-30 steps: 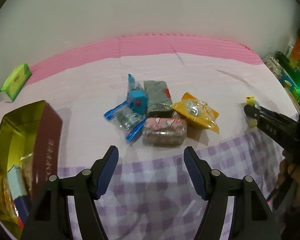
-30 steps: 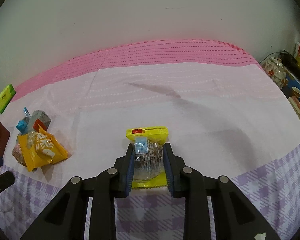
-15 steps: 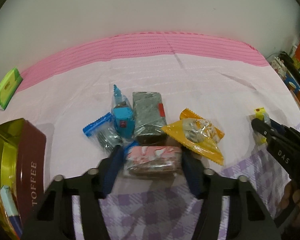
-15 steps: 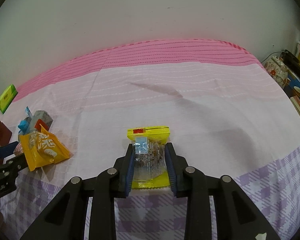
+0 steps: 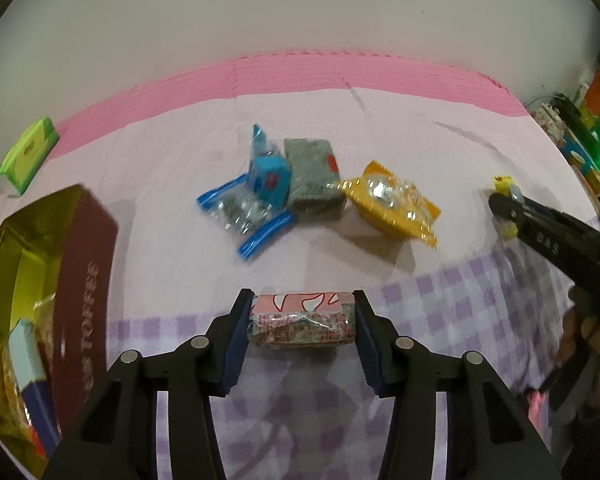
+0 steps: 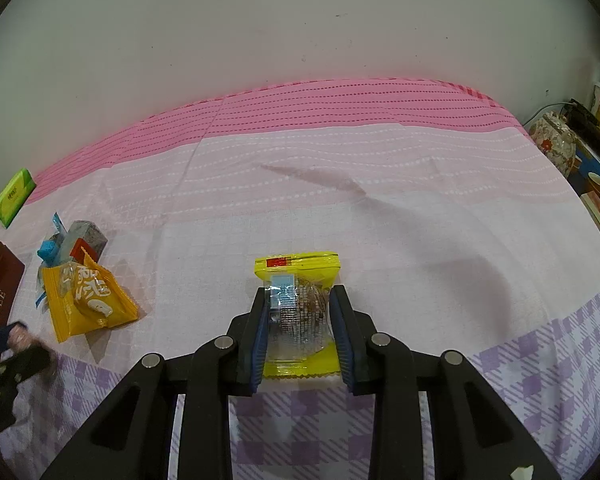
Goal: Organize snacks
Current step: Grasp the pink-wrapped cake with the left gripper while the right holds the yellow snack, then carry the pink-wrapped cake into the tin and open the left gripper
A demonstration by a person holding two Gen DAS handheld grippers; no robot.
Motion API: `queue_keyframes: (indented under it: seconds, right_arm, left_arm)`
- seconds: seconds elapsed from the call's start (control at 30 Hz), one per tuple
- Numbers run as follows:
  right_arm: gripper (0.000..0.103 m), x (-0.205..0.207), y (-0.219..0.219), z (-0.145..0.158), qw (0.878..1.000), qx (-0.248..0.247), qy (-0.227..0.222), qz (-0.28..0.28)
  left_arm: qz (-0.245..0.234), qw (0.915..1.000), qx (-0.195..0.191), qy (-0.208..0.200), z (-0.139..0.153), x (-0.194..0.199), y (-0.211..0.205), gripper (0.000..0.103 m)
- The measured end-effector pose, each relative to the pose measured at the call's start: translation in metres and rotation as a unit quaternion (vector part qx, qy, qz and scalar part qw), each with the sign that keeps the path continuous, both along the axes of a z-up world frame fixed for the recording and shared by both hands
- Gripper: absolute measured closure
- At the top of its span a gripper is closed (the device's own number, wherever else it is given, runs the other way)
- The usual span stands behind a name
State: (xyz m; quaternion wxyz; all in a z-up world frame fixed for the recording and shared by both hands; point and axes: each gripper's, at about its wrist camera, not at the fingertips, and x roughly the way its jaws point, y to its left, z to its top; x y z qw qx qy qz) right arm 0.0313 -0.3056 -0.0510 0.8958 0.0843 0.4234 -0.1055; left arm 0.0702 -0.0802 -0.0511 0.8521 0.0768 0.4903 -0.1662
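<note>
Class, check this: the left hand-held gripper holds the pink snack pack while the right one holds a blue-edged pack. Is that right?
Not quite. The right hand-held gripper holds a yellow-edged pack, as the right wrist view shows. The left hand-held gripper does have the pink snack pack between its closing jaws.

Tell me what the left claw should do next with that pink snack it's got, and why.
Probably carry the pink snack left and drop it into the open toffee tin. The left claw is closing, its pads on both ends of the packet, which sits apart from the pile. The tin already holds other snacks and has room near its far end.
</note>
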Motion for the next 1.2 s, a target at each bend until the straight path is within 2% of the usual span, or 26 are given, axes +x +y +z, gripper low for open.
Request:
queue_keyframes:
  seconds: [0.2,0.4,0.67,0.97,1.2]
  right_arm:
    - [0.073,0.0,0.001,0.0,1.0,-0.002,0.001,0.0]
    - [0.073,0.0,0.002,0.0,1.0,-0.004,0.001,0.0]
    - [0.073,0.0,0.002,0.0,1.0,-0.007,0.002,0.001]
    - [0.073,0.0,0.003,0.0,1.0,-0.008,0.003,0.0]
    - [0.073,0.0,0.003,0.0,1.0,-0.008,0.002,0.0]
  left_arm:
    - [0.019,0.9997,-0.016,-0.003,0.016,-0.007,0.018,0.054]
    - [0.04,0.9985,-0.022,-0.029,0.038,-0.007,0.036,0.054]
    - [0.091,0.994,-0.01,-0.06,0.064,0.009,0.084,0.054]
    - [0.164,0.984,0.016,-0.067,0.066,0.036,0.151,0.054]
    - [0.208,0.9766,0.03,-0.047,0.05,0.055,0.188,0.054]
